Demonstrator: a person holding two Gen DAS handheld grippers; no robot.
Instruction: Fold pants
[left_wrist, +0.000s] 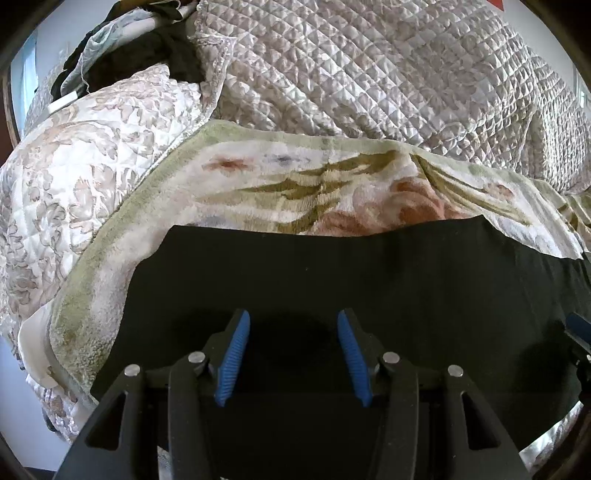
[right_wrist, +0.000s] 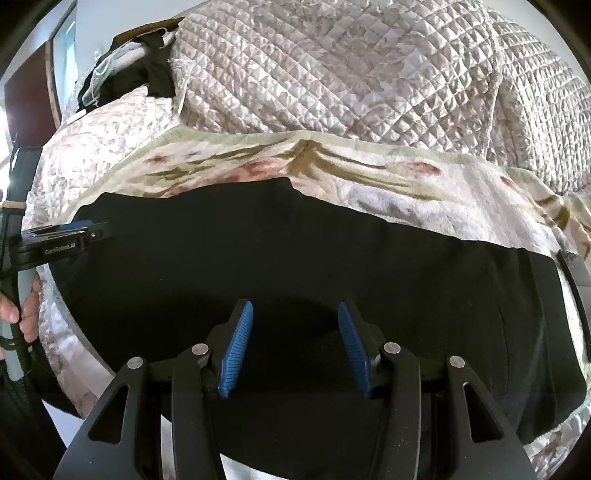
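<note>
Beneath both parted tongs (left_wrist: 293, 321) lie black pants (left_wrist: 369, 273).

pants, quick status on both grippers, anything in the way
Left gripper open, right gripper open, both empty. Black pants flat on floral towel. Nothing on them.

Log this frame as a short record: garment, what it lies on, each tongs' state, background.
garment: black pants, spread flat
surface: floral towel over a quilted bedspread
left tongs: open, above the pants, holding nothing
right tongs: open, above the pants, holding nothing
background: dark clothes heaped at far left
fold: not visibly started
</note>
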